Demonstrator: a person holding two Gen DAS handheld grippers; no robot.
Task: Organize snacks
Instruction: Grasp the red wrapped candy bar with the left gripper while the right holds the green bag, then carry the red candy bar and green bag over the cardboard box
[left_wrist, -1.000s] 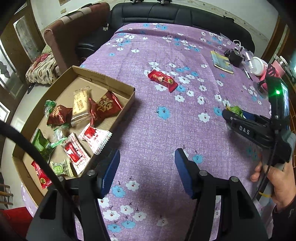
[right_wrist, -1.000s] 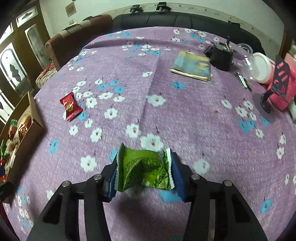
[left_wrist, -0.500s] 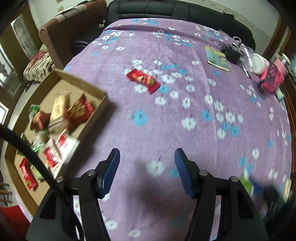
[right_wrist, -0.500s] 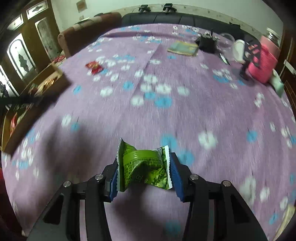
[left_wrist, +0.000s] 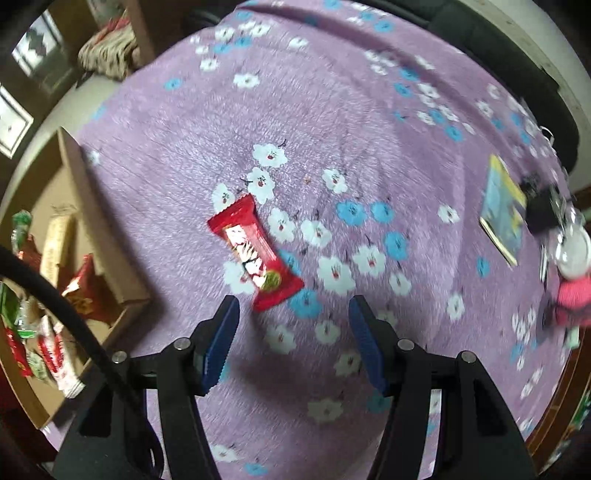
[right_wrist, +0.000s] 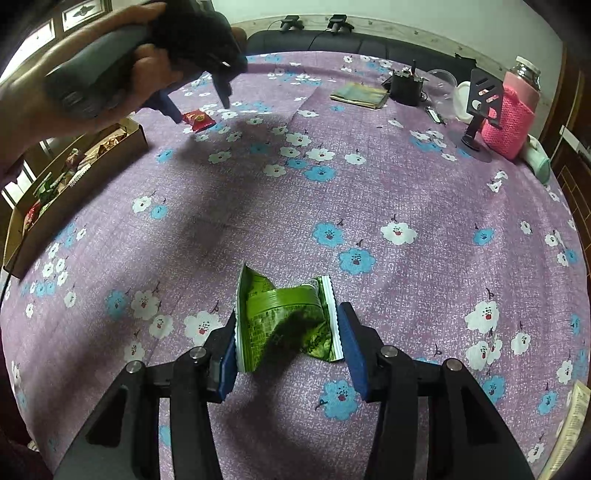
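Observation:
A red snack bar (left_wrist: 255, 256) lies on the purple flowered cloth (left_wrist: 369, 110). My left gripper (left_wrist: 293, 338) is open and hovers just short of the bar's near end, above it. The right wrist view shows the left gripper (right_wrist: 197, 99) over the same red bar (right_wrist: 198, 120). My right gripper (right_wrist: 287, 345) is shut on a crumpled green snack packet (right_wrist: 286, 319), held low over the cloth. A cardboard box (left_wrist: 107, 236) holding several snacks sits at the left, and also shows in the right wrist view (right_wrist: 48, 218).
At the far right stand a booklet (right_wrist: 360, 95), a black device (right_wrist: 406, 86), a white lid (right_wrist: 461, 101), a black phone stand (right_wrist: 480, 110) and a bottle in a pink sleeve (right_wrist: 511, 114). A black sofa (right_wrist: 369, 48) runs behind the table.
My left gripper has swung forward and to the right, from beside the box to just before the red bar. My right gripper has pulled back with the green packet in it.

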